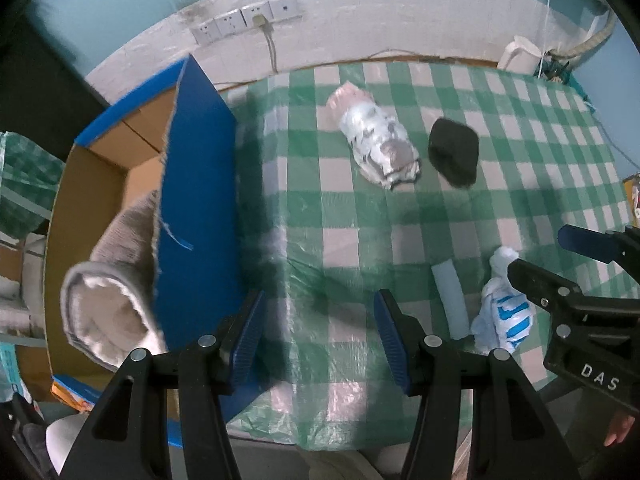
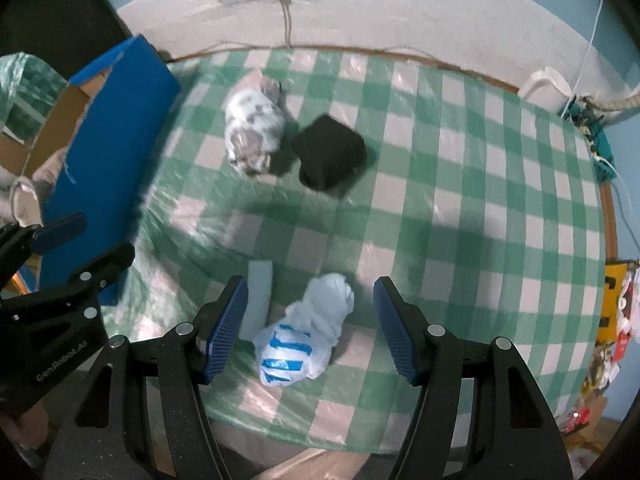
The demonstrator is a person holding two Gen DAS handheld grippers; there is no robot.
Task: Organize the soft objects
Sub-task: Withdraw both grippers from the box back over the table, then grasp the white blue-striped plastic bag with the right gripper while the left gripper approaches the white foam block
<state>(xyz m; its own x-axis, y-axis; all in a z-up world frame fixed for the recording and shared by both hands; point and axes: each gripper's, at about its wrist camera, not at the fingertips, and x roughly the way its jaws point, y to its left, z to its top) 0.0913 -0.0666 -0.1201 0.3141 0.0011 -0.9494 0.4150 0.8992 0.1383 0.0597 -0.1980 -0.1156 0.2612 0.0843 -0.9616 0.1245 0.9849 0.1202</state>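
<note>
Blue and brown, the cardboard box (image 1: 192, 184) to the left of the left tool (image 1: 318, 340) hides most of a fuzzy grey slipper (image 1: 108, 304) inside it. Both tools are wide and hold nothing. A crinkly white bag with blue stripes (image 2: 304, 340) lies between the fingers of the right tool (image 2: 308, 332), on the shiny checked table (image 2: 460, 220). Farther ahead sit a spotted soft bundle (image 2: 252, 136), blurry, and a square black sponge (image 2: 330, 152).

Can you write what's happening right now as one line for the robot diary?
left gripper: open, empty, by blue box | right gripper: open over white-and-blue bundle | black bundle, patterned bundle: on table
</note>
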